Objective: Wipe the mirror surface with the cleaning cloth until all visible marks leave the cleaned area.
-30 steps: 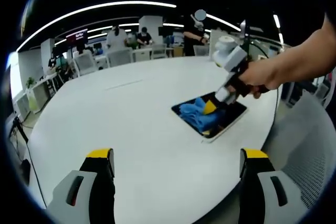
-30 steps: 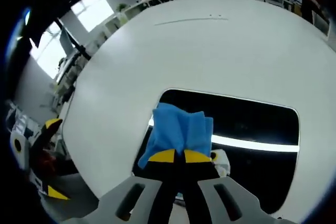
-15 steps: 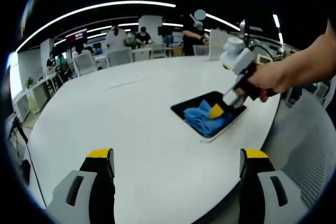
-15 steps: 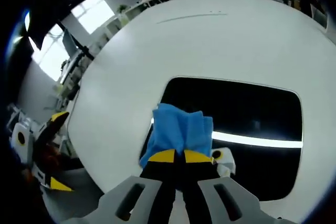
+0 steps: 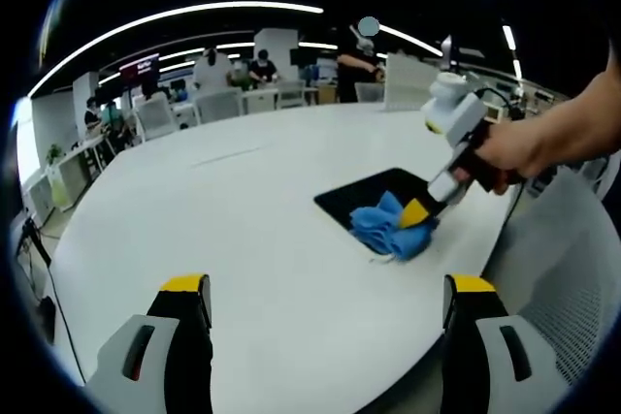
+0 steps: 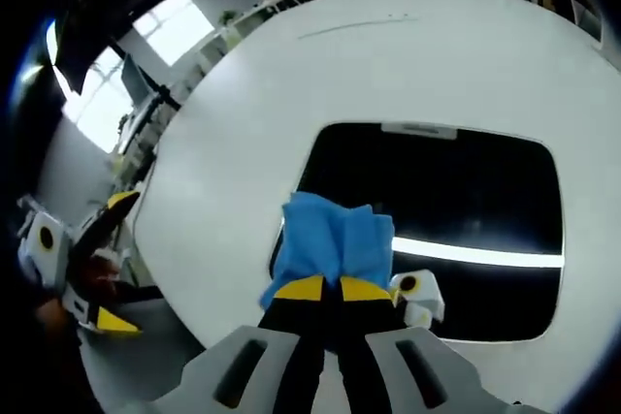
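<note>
Item: mirror (image 6: 456,210), dark rectangular panel lying flat on white round table (image 5: 243,239), its long axis running across the right gripper view. Item: cleaning cloth (image 6: 335,244), blue, bunched, pinched between the pressed-together jaws of the right gripper (image 6: 323,290) and set on the mirror's near edge, straight ahead of those jaws. Left gripper (image 5: 325,288): jaws spread wide, holding nothing, hovering over bare table well apart from the mirror; right gripper is the nearer. Change from a second ago: in the left gripper view the cloth (image 5: 391,230) and right gripper (image 5: 419,212) have slid to the mirror's near corner, exposing more dark glass behind
</note>
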